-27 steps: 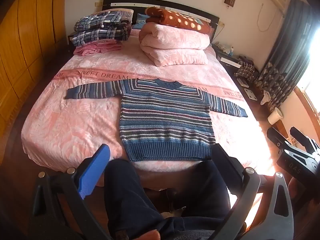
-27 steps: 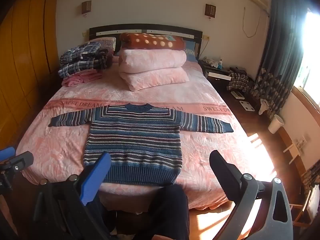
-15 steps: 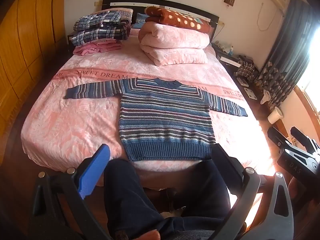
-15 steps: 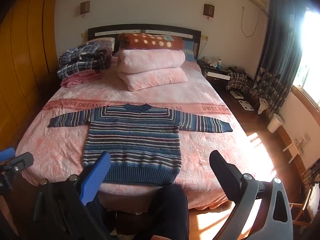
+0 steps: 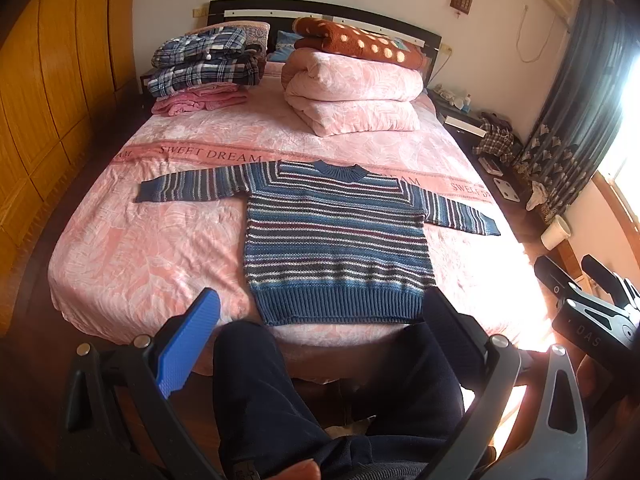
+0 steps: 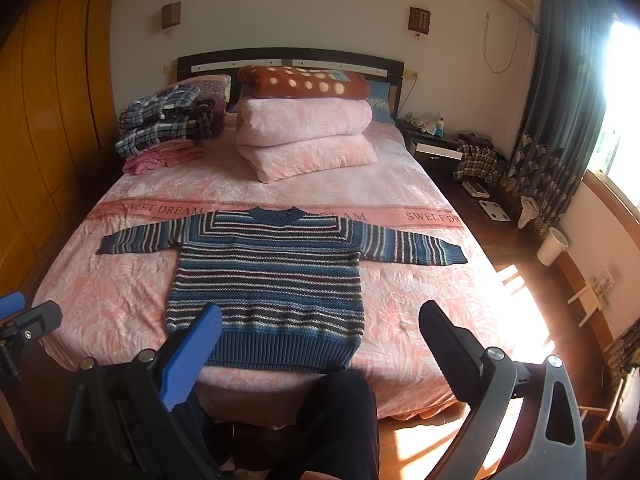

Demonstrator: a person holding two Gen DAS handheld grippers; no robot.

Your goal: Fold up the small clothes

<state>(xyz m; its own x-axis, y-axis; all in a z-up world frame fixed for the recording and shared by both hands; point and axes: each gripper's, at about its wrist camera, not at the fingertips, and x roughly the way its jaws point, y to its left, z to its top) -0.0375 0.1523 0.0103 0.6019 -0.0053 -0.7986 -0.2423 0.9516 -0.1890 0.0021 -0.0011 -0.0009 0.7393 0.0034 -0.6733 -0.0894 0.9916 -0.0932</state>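
Both tools stood wide open and empty above the foot of the bed (image 6: 100, 312): the left tool (image 5: 320, 336) with its blue pad (image 5: 188, 344) on one side and its dark finger on the other, the right tool (image 6: 320, 344) the same. Neither touched any cloth. The striped knit sweater (image 5: 336, 240) lay flat near the bed's foot edge, a little right of its middle line in the left view, neck toward the headboard, hem just short of the edge, both sleeves spread straight out toward the bed's side edges.

Going from left to right, the first fold looked likely to begin at the left sleeve (image 5: 192, 188). To do it well, I would pinch the cuff at its end, lift only enough to clear the body, and lay the sleeve straight across the chest, keeping the shoulder seam as the hinge so the thick knit does not bunch. The right sleeve (image 6: 412, 246) calls for the mirrored move, then the hem goes up to the neck. The knit is heavy and may drag on the plush bedcover, so lifting beats sliding.

Both tools were held low and level, pointing along the bed over the person's dark-trousered legs (image 5: 272, 392), well back from the hem.
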